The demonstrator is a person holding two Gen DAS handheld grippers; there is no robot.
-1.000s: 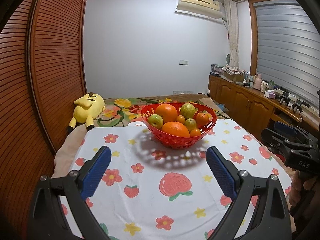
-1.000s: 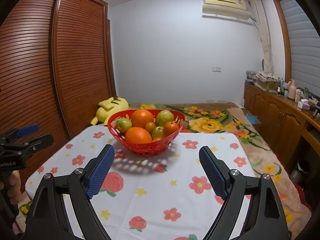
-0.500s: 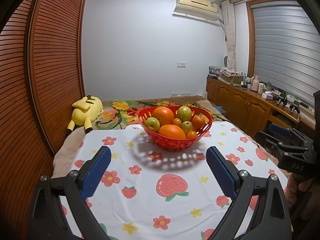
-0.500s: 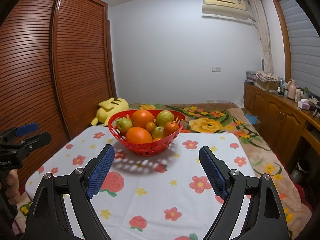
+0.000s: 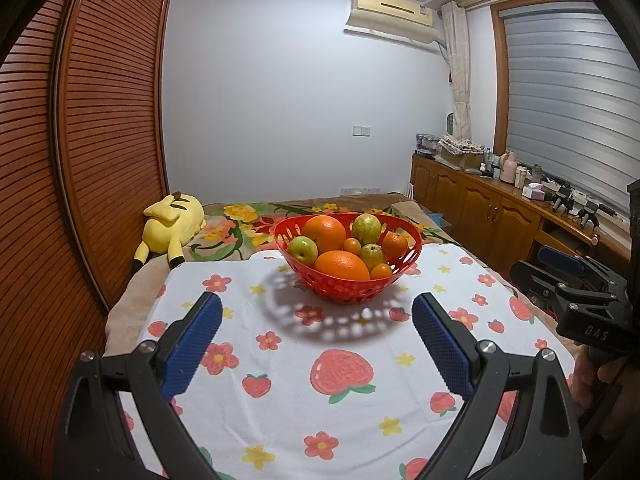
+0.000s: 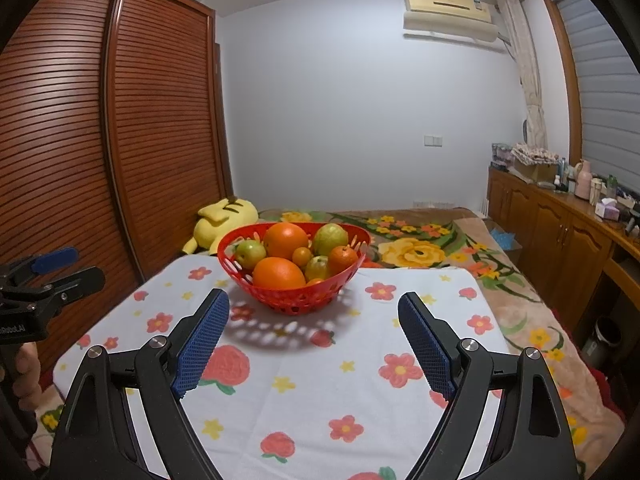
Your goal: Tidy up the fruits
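**Both tongs spread and empty before the fruit basket**

The left tongs [image 5: 317, 314] stand wide spread, with nothing between the blue pads [image 5: 192, 344]; only the flowered cloth [image 5: 340, 400] of the counter shows in the gap. The right tongs [image 6: 313, 314] are spread in the same way and pinch nothing. The bases of both tools are cut off by the lower edge of each view.

At 12 o'clock from each pair, well apart from the tips, a red basket [image 5: 344, 286] stands on the counter. It holds two big oranges [image 5: 341, 265], some green fruits [image 5: 303, 249] and small orange ones [image 5: 395, 243]. What lies lower in the basket is hidden by the top fruits and the wall, so I cannot count them all.

In the left view, at 3 o'clock, the other tool is seen only partly, and the hand [image 5: 600, 384] under it is dark and cut off by the frame. At 10 o'clock a yellow plush toy [image 5: 172, 222] lies on the bed [image 6: 420, 240]. The small things on the wooden cabinet [image 5: 488, 216] at 2 o'clock are too small to tell.
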